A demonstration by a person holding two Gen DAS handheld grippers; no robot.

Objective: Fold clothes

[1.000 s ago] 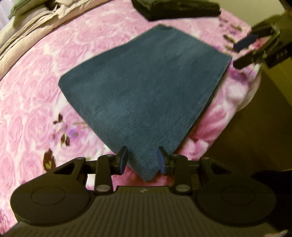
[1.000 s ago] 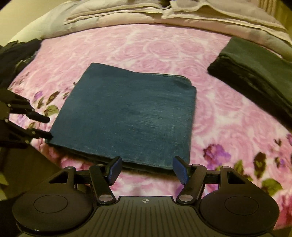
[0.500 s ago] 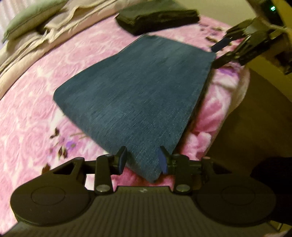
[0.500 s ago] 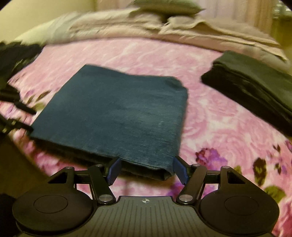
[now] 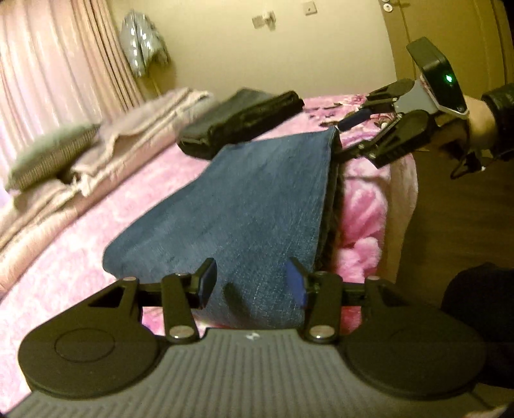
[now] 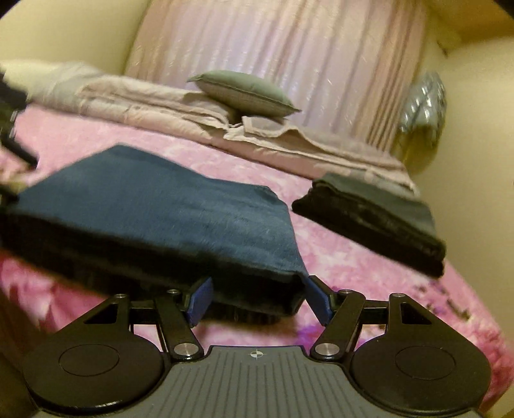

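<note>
Left wrist view: folded jeans (image 5: 250, 205) lie mid-frame on the bed (image 5: 106, 205); left hand-held gripper (image 5: 252, 284) is opening, right hand-held gripper (image 6: 257, 300) released, each straddling a corner. Slide both under evenly before clenching.

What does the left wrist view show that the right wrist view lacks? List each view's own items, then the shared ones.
Left wrist view only: the right tool at the far corner of the folded jeans, the hand holding it, and wall switches. Right wrist view only: that tool's pads astride the jeans' near edge. Both: jeans, pink bedspread, black folded clothes, green pillow, curtain.
</note>
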